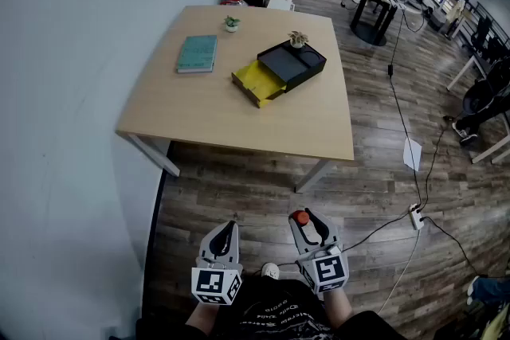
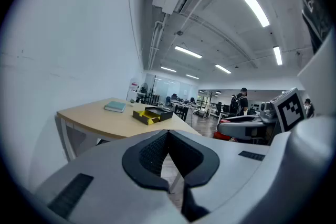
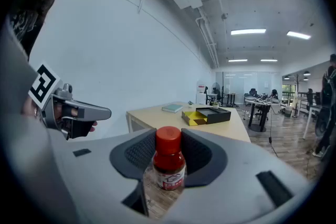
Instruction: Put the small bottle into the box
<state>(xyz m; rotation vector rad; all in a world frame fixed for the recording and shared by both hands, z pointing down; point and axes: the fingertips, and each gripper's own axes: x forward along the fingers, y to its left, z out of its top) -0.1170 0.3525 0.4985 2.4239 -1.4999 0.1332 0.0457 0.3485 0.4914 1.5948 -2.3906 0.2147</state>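
A small bottle (image 3: pixel 169 162) with a red cap and a red label stands upright between the pads of my right gripper (image 3: pixel 169 139), which is shut on it. From the head view the bottle's cap (image 1: pixel 300 216) shows at the tip of the right gripper (image 1: pixel 301 217), low over the wooden floor and well short of the table. Beside it my left gripper (image 1: pixel 229 227) is shut and holds nothing; its pads meet at the tips (image 2: pixel 169 134). The black box (image 1: pixel 291 64) with its yellow drawer (image 1: pixel 256 81) pulled out lies on the far table (image 1: pixel 239 111).
A teal book (image 1: pixel 197 53) and two small potted plants (image 1: pixel 231 23) (image 1: pixel 298 38) share the table. A white wall runs along the left. Cables and a power strip (image 1: pixel 415 216) lie on the floor to the right. Desks and chairs stand further back.
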